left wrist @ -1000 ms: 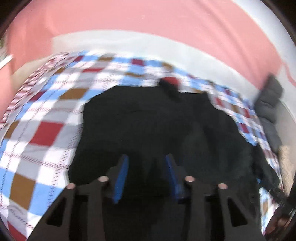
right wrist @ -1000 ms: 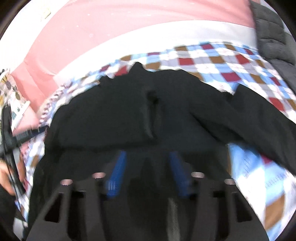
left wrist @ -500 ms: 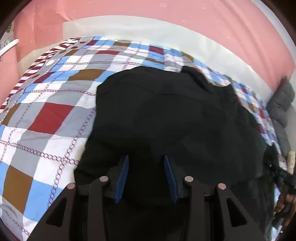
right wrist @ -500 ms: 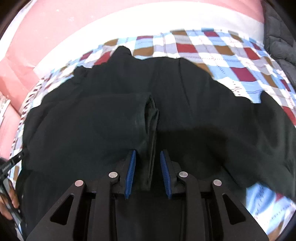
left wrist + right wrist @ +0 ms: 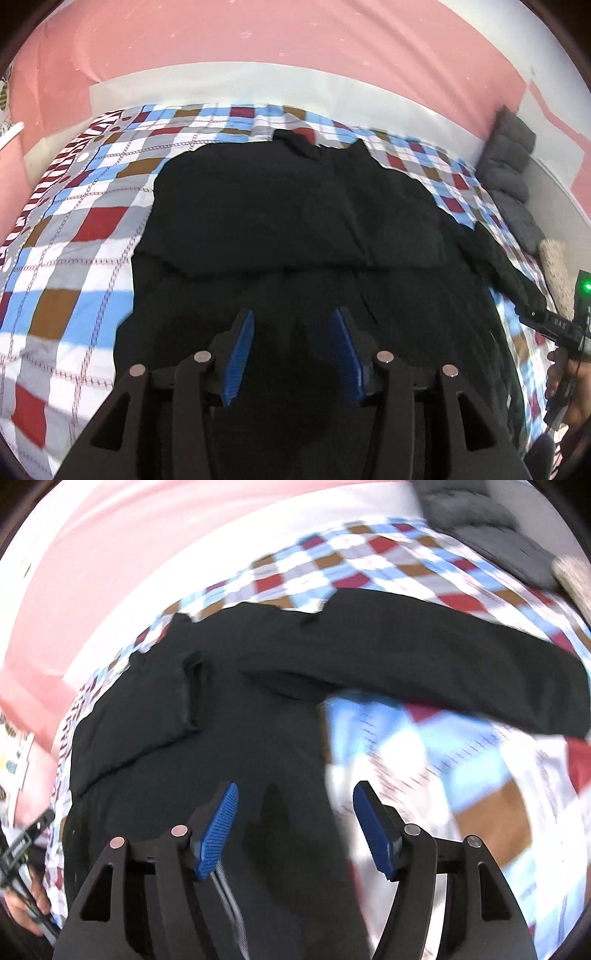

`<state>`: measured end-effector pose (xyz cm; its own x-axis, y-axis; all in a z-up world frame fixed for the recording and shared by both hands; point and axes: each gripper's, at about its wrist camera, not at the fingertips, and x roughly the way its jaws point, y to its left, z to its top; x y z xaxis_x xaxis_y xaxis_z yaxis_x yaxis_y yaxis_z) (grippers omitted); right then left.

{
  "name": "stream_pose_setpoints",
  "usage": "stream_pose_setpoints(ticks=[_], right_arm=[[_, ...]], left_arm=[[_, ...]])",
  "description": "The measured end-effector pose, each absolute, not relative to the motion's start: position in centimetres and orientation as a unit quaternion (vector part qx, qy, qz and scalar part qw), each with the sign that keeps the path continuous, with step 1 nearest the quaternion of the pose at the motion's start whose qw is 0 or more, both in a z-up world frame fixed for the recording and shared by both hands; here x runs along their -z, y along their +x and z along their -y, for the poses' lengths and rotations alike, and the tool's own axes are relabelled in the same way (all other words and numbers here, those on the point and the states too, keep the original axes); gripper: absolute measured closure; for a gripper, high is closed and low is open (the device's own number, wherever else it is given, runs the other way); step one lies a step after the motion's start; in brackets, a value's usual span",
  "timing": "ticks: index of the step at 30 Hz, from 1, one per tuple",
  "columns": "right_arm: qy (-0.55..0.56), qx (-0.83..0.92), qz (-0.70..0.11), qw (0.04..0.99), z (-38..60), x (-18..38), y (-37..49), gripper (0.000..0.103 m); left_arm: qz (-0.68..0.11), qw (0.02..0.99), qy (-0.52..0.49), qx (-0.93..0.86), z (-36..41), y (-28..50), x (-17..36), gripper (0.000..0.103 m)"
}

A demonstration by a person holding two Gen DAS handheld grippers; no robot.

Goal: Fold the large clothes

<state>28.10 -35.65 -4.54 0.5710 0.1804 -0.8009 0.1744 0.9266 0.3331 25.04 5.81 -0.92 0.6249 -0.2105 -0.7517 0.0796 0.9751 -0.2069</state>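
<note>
Where both jaws gripped before, black garment (image 5: 288, 221) lies released; jaws opening.

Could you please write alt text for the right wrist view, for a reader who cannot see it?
A black garment lies spread on a checked bedsheet, one sleeve stretched right. The right gripper hovers over its edge, blue-padded jaws opening, gripping nothing.

Black garment (image 5: 295, 221): matt cloth, soft. Checked bedsheet (image 5: 74, 258): smooth printed cotton-like cloth. Gripper pads (image 5: 218, 834): blue ribbed rubbery plastic; black matt plastic arms w/ shiny metal pins. Grey quilted cushion (image 5: 513, 177): padded fabric.
</note>
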Motion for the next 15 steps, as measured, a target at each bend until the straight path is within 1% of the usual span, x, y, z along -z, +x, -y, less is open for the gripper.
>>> stream_pose_setpoints(ticks=[2,5,8,15], right_arm=[[0.207,0.01,-0.458,0.864,37.2,4.4,26.7,0.037],[0.231,0.03,-0.448,0.863,39.3,4.3,24.6,0.034],[0.246,0.042,-0.441,0.862,41.1,4.2,23.2,0.034],[0.269,0.073,-0.431,0.858,45.1,4.8,22.2,0.034]], left_arm=[[-0.428,0.898,-0.073,0.078,-5.3,23.5,0.7,0.056],[-0.433,0.895,-0.077,0.075,-4.8,21.7,0.4,0.056],[-0.431,0.897,-0.071,0.066,-4.4,20.4,0.0,0.056],[-0.434,0.897,-0.054,0.056,-3.2,20.0,-0.2,0.056]])
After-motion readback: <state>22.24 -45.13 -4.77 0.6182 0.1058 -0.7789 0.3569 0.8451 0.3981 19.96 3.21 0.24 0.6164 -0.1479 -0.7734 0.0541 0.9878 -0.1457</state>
